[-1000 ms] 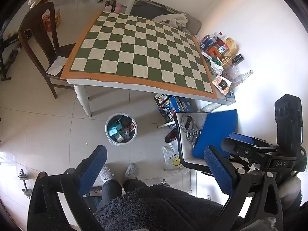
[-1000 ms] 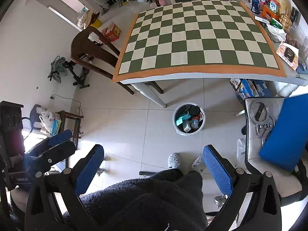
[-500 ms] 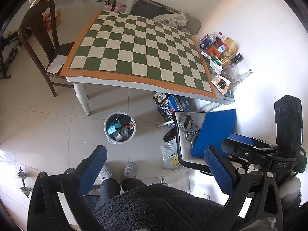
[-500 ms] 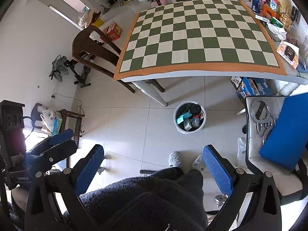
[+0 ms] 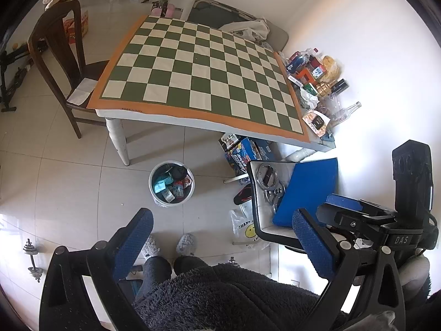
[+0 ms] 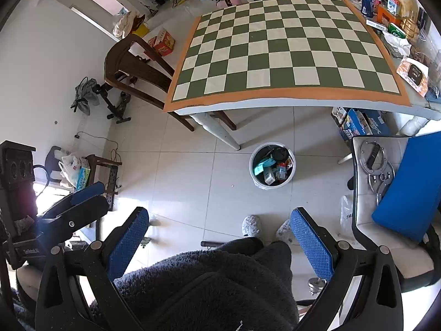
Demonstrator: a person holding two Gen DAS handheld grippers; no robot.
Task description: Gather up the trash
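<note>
A white trash bin [image 5: 171, 183] holding several packets and a dark cup stands on the tiled floor by the table leg; it also shows in the right wrist view [image 6: 272, 165]. My left gripper [image 5: 220, 237] is open and empty, held high over the floor near my lap. My right gripper [image 6: 219, 235] is open and empty too, at about the same height. The checkered table [image 5: 198, 74] has a bare cloth; a heap of packets and bottles [image 5: 314, 82] lies along its right edge by the wall, also in the right wrist view [image 6: 397, 24].
A dark wooden chair [image 5: 63, 63] stands left of the table. A white chair with a blue cushion [image 5: 308, 190] and metal rings stands at the right. Boxes [image 5: 242, 151] lie under the table. A plastic bag [image 5: 245, 226] lies on the floor. A dumbbell [image 5: 33, 256] lies left.
Both views have drawn back a little from the bin and table. Both grippers stay open and empty.
</note>
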